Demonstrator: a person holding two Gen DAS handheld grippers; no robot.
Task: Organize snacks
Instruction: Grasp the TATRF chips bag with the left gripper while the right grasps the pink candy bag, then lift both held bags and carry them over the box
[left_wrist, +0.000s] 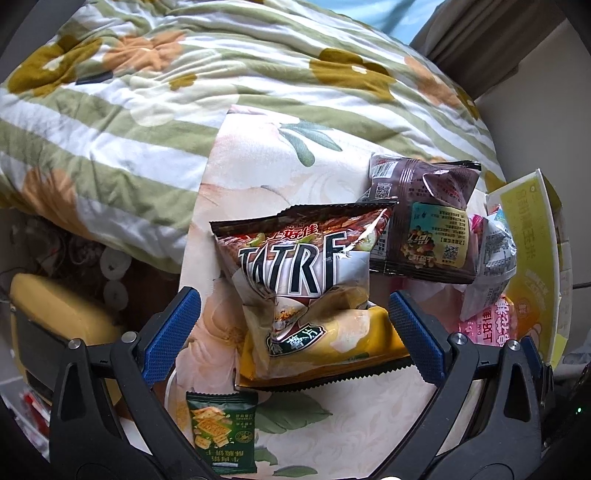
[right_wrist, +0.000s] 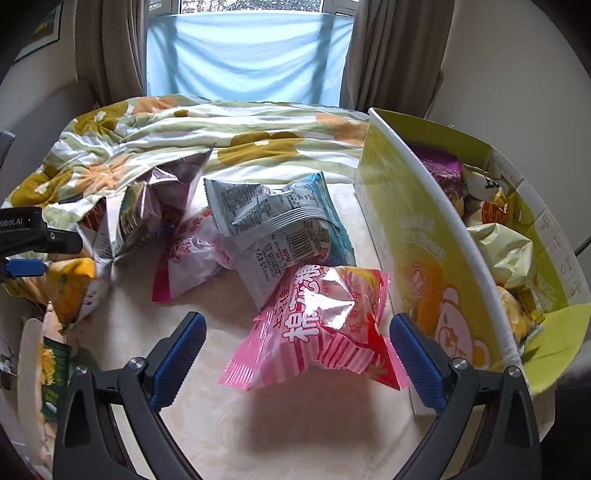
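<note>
In the left wrist view a chip bag (left_wrist: 295, 254) with big black letters leans over a yellow snack bag (left_wrist: 325, 350). My left gripper (left_wrist: 291, 321) is open, its blue pads on either side of these two bags without touching them. A dark purple packet (left_wrist: 424, 218) lies behind them. In the right wrist view a pink candy bag (right_wrist: 317, 328) lies between the open fingers of my right gripper (right_wrist: 297, 354). Behind it sit a grey-blue packet (right_wrist: 280, 225) and a pink-white packet (right_wrist: 184, 258). The yellow cardboard box (right_wrist: 402, 236) at right holds several snacks.
A floral quilt (left_wrist: 147, 92) is heaped at the back of the cream floral tabletop (right_wrist: 258, 424). A small green cracker packet (left_wrist: 221, 432) lies near the front edge. The left gripper's body (right_wrist: 33, 236) shows at the left of the right wrist view. Curtains and a window are behind.
</note>
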